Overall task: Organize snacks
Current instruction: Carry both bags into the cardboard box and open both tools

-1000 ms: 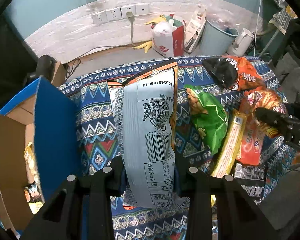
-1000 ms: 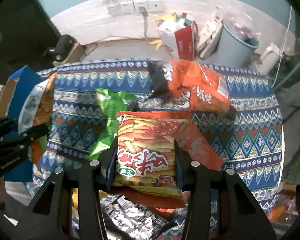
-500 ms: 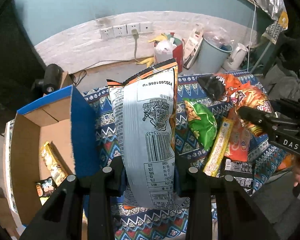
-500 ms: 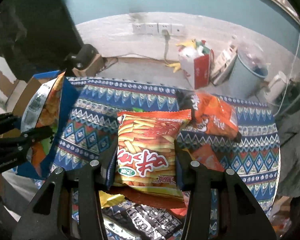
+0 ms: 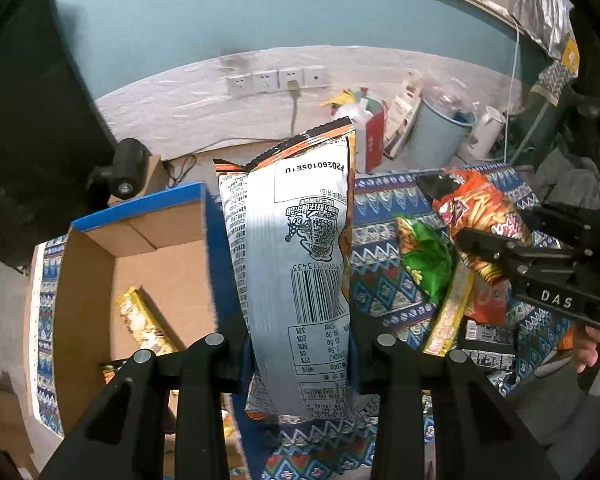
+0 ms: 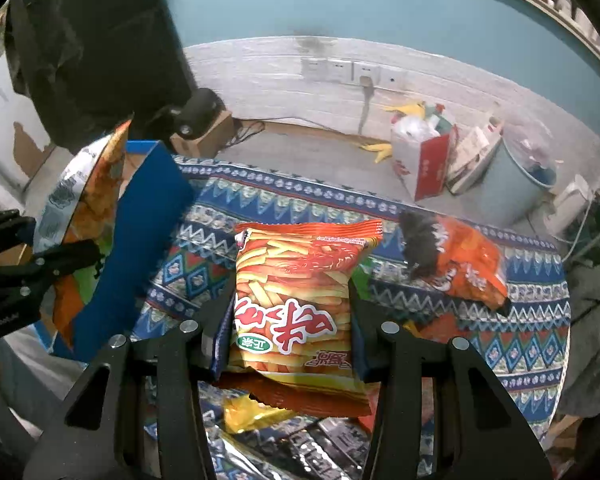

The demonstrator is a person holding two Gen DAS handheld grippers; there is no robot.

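My left gripper (image 5: 300,364) is shut on a tall silver and orange chip bag (image 5: 292,264), held upright above the table next to an open cardboard box with blue flaps (image 5: 160,264). My right gripper (image 6: 288,344) is shut on an orange fries snack bag (image 6: 296,300), lifted above the patterned cloth (image 6: 520,340). In the right wrist view the left gripper (image 6: 60,256) and its bag (image 6: 88,192) are at the left by the blue flap (image 6: 140,248). In the left wrist view the right gripper (image 5: 480,244) holds its bag (image 5: 480,220) at the right.
Inside the box lie yellow snack packs (image 5: 140,320). On the cloth are a green bag (image 5: 424,260), a long yellow pack (image 5: 452,312), an orange and black bag (image 6: 456,264) and dark foil packs (image 6: 312,448). Behind are a red bag (image 6: 424,160) and a blue bin (image 6: 512,184).
Both grippers have risen with their bags and drawn back, so more of the wall shows. The left one has shifted so the open box interior has come into view.
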